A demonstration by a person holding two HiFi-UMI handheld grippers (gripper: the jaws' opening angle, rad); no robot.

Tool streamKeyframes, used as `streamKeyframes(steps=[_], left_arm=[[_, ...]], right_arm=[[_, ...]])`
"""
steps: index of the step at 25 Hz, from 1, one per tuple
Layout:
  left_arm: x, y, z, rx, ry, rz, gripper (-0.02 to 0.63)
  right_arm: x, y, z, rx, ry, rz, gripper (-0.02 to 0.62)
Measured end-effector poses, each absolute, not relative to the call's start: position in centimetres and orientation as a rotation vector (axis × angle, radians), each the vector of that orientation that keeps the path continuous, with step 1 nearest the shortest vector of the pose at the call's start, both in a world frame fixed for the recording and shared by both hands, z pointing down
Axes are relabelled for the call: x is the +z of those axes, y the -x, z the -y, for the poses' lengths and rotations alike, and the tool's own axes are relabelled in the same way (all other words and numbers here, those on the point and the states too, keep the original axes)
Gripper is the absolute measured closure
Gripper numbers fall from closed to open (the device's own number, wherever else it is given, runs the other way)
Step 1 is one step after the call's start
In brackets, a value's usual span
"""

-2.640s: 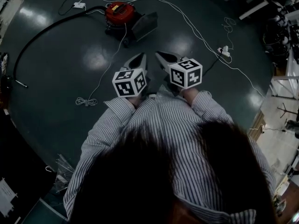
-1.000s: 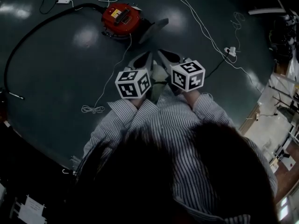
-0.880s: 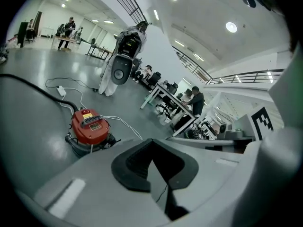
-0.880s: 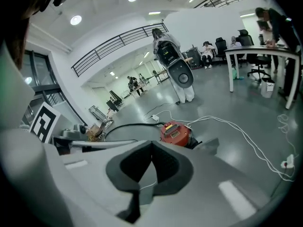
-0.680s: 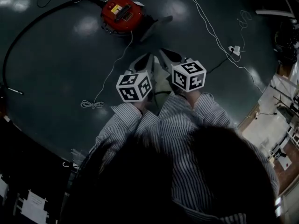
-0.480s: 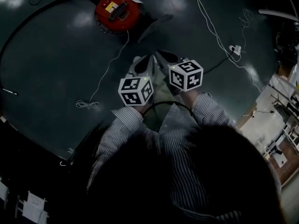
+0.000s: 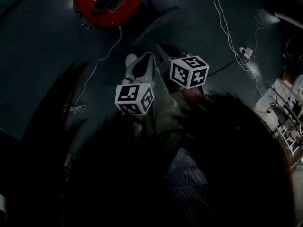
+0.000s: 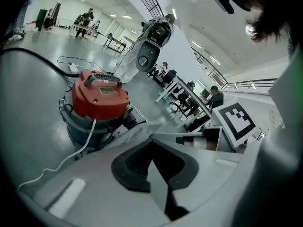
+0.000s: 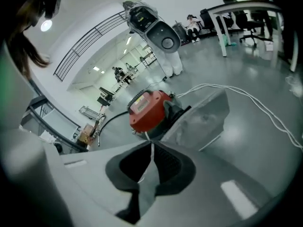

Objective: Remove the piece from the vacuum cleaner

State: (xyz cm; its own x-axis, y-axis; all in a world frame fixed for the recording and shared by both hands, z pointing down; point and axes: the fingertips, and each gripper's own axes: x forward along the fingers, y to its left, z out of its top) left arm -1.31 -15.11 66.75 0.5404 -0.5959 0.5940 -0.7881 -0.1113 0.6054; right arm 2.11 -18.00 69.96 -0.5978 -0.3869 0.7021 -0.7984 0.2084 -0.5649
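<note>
- Red round vacuum cleaner [image 7: 106, 1] sits near; aim for its grey flat piece [image 9: 203, 117].
- Both tongs, left gripper [image 8: 151, 143] and right gripper [image 9: 152, 145], are clenched, empty; open first.

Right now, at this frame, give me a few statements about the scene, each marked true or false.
1. The round vacuum cleaner with the red lid stands on the dark floor. True.
2. The right gripper is clamped on the grey flat piece at the vacuum's side. False: its jaws are together on nothing, short of the vacuum and the piece.
3. A white cable runs from the vacuum across the floor. True.
4. The left gripper has its jaws wide apart. False: they are together, with nothing between them.
</note>
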Motion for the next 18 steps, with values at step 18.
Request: streamKeyframes(steps=[18], left_arm=[[74.7, 2.6, 16.9, 0.28, -1.759, 1.179, 0.6]], right_arm=[[78.7, -2.4, 24.2, 1.674, -1.356, 1.926, 0.453]])
